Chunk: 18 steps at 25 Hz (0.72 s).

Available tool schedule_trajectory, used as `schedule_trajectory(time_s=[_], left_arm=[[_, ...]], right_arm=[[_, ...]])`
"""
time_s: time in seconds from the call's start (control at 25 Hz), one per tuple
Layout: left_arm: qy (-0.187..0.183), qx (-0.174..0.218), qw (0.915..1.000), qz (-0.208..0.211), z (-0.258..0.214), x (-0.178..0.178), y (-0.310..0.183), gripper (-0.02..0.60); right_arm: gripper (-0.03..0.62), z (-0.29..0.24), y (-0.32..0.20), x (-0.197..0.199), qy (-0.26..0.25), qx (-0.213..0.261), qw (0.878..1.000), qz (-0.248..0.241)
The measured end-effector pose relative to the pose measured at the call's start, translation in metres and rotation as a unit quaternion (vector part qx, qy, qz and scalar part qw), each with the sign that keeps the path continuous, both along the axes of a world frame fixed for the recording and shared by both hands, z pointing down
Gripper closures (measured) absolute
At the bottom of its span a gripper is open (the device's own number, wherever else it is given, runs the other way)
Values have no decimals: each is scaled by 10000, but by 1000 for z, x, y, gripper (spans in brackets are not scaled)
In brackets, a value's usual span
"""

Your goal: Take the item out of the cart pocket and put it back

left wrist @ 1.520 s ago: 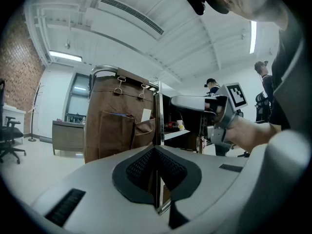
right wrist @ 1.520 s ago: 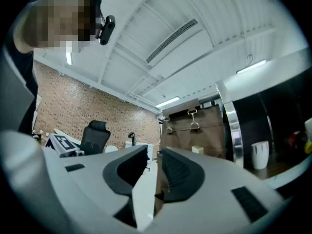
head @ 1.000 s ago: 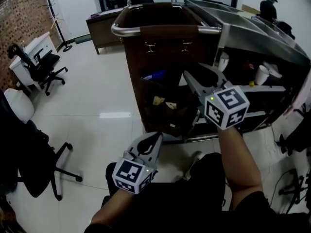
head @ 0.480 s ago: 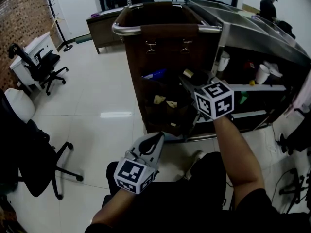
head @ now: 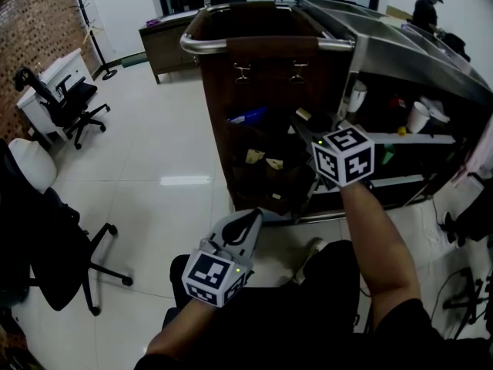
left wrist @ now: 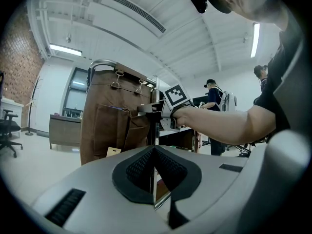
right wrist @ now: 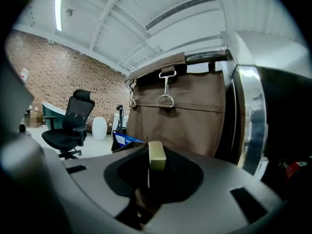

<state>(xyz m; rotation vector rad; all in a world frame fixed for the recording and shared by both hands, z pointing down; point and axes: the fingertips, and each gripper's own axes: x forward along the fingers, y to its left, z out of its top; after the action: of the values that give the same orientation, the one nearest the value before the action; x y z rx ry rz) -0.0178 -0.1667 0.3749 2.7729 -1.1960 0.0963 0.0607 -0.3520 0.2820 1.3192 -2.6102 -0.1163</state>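
The cart's brown fabric bag point(head: 262, 75) hangs from a chrome rail and has several pockets on its front. My right gripper point(head: 305, 122) is at the right edge of the upper pocket point(head: 258, 129). Its jaws have just been closing, and they now pinch a small beige box point(right wrist: 156, 155), also visible in the head view as a beige box point(head: 303, 114). A blue packet point(head: 248, 117) sticks out of the same pocket. My left gripper point(head: 249, 220) hangs low in front of the cart, shut with nothing in it point(left wrist: 154, 165).
Lower pockets hold beige cards point(head: 255, 157). A steel shelf unit point(head: 416, 68) with cups point(head: 417, 117) stands right of the bag. Office chairs point(head: 65, 102) and a desk stand on the tiled floor at left. A person point(head: 424, 10) stands far back right.
The right gripper came down from above to the pocket's edge and its wide jaws closed on the beige box. The left gripper stayed still.
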Motion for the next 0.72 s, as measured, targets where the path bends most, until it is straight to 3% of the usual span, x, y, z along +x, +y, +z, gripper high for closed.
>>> schedule_trajectory(time_s=[0.32, 0.72], left_arm=[[1, 2, 10000, -31, 0, -3, 0, 581], [58, 23, 10000, -10, -3, -3, 10, 581]], right_arm=[[505, -20, 10, -3, -7, 171, 9998, -117], [503, -112, 64, 2, -198, 801, 9962, -262]])
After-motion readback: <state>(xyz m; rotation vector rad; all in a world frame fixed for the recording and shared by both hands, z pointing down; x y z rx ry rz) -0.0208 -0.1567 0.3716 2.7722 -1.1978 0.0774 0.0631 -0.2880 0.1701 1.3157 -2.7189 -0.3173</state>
